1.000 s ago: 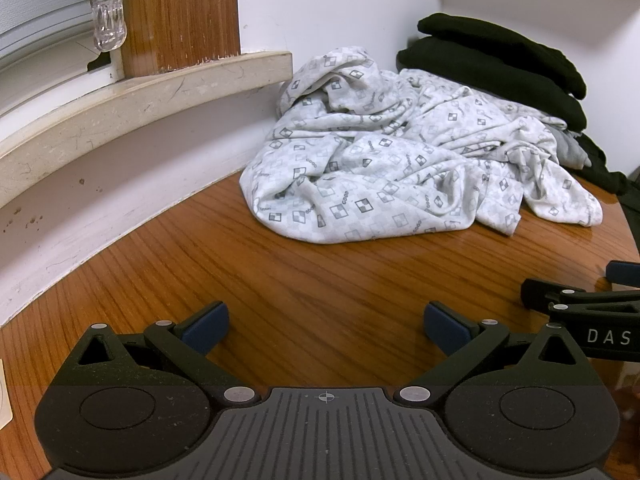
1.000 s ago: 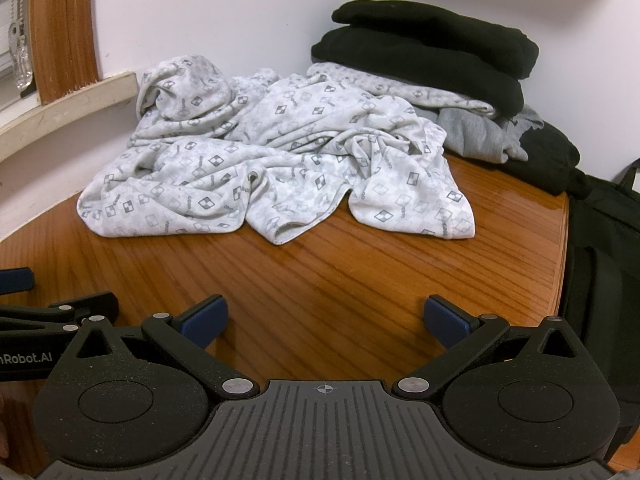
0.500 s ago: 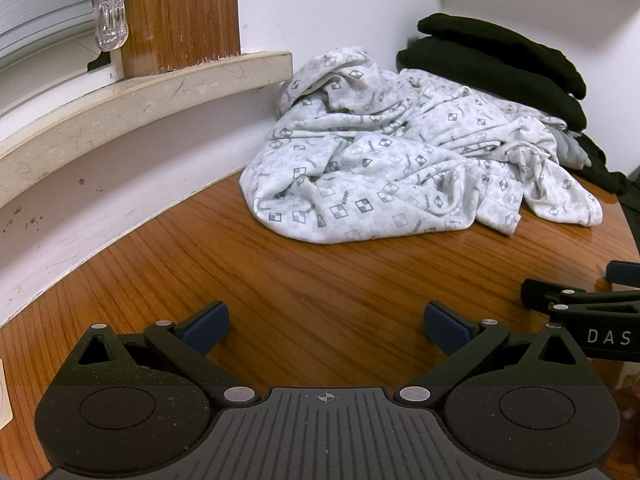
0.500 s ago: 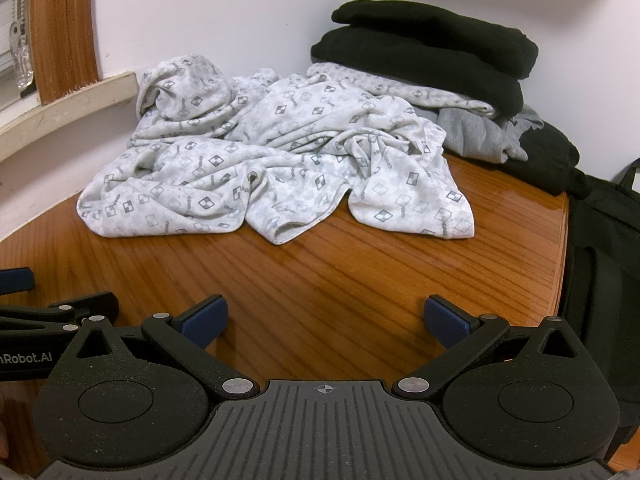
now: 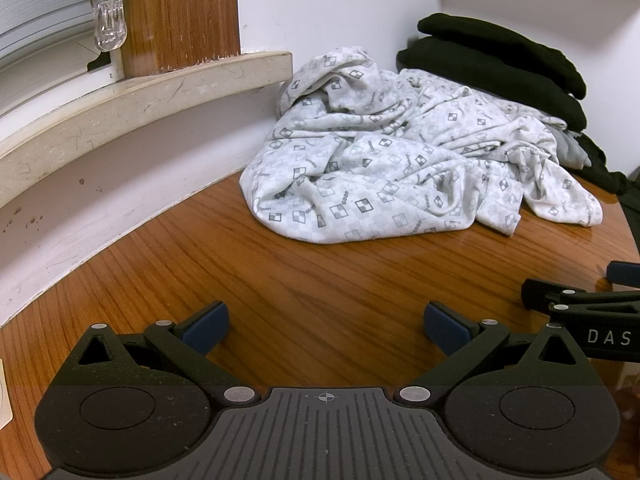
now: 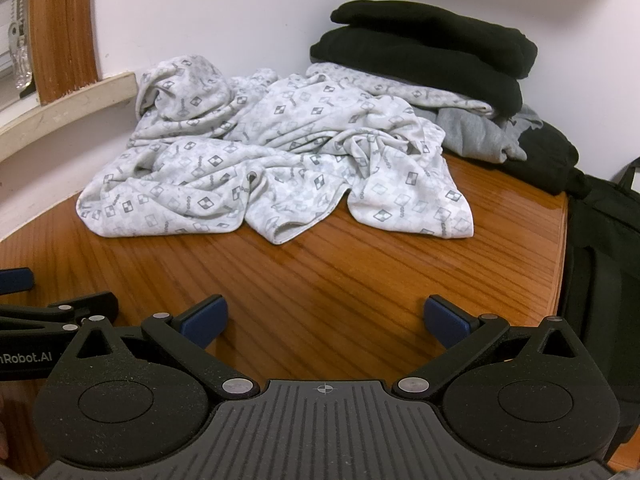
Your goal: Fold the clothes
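On the glossy brown wooden worktop (image 5: 320, 280), at 12 o'clock from us, the crumpled white garment with grey checkered squares (image 6: 280, 160) lies in a heap. Our left tongs (image 5: 326, 330) and right tongs (image 6: 326, 320) both sit spread wide with nothing between them, well short of it. Folded black clothes (image 6: 428, 52) are stacked at 1 o'clock.

crumpled garment (image 6: 272, 168) mid-table (image 6: 360, 280) | folded stack (image 6: 432, 56) behind-right, on its edge | bag (image 6: 600, 280) right of table

Two low fisheye views, side by side above the worktop (image 5: 320, 280), both face twelve o'clock, sharing the crumpled garment (image 5: 400, 168) (image 6: 280, 168) well ahead.
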Action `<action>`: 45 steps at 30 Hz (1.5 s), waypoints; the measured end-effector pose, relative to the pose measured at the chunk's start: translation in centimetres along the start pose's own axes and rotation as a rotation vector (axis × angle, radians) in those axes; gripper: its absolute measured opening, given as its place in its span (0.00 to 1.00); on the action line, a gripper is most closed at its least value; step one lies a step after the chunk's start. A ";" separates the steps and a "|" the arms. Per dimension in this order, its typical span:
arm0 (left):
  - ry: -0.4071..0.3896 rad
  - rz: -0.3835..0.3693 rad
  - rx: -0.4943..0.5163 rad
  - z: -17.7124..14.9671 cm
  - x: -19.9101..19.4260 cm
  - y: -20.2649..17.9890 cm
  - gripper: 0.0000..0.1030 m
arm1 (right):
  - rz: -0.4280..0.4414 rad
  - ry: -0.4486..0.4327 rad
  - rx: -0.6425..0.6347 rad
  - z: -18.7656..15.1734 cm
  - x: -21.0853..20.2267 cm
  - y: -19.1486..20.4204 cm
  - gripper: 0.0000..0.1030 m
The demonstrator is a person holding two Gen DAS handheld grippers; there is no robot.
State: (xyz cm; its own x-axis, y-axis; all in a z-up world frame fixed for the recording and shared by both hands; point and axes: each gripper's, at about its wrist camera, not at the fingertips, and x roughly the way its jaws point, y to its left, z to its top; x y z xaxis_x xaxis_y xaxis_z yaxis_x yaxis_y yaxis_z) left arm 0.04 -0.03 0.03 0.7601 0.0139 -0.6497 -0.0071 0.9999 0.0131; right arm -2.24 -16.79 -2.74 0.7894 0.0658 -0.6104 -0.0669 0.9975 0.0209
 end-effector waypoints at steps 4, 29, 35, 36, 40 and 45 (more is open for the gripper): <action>0.000 0.000 0.000 0.0 0.0 0.0 1.00 | 0.000 0.000 0.000 0.0 0.0 0.0 1.00; -0.174 -0.078 -0.043 0.9 -2.3 3.7 1.00 | 0.047 -0.161 -0.220 4.2 1.2 -3.7 1.00; -0.208 -0.165 -0.159 1.3 -2.5 6.0 1.00 | 0.099 -0.192 -0.236 8.0 4.3 -7.1 1.00; -0.210 -0.171 -0.168 1.3 -2.5 6.2 1.00 | 0.101 -0.187 -0.232 8.5 4.9 -7.3 0.99; -0.221 -0.176 -0.171 1.3 -2.7 6.6 1.00 | 0.162 -0.166 -0.212 9.7 7.3 -7.9 0.91; -0.234 -0.172 -0.165 1.3 -2.8 6.7 1.00 | 0.179 -0.163 -0.226 11.4 10.1 -7.3 0.70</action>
State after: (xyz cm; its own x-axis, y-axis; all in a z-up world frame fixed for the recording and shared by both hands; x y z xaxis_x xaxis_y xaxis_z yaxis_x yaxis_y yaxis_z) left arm -1.30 6.64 2.98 0.8877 -0.1372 -0.4396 0.0430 0.9751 -0.2174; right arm 13.23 -23.10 -0.01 0.8389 0.2605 -0.4779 -0.3326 0.9404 -0.0712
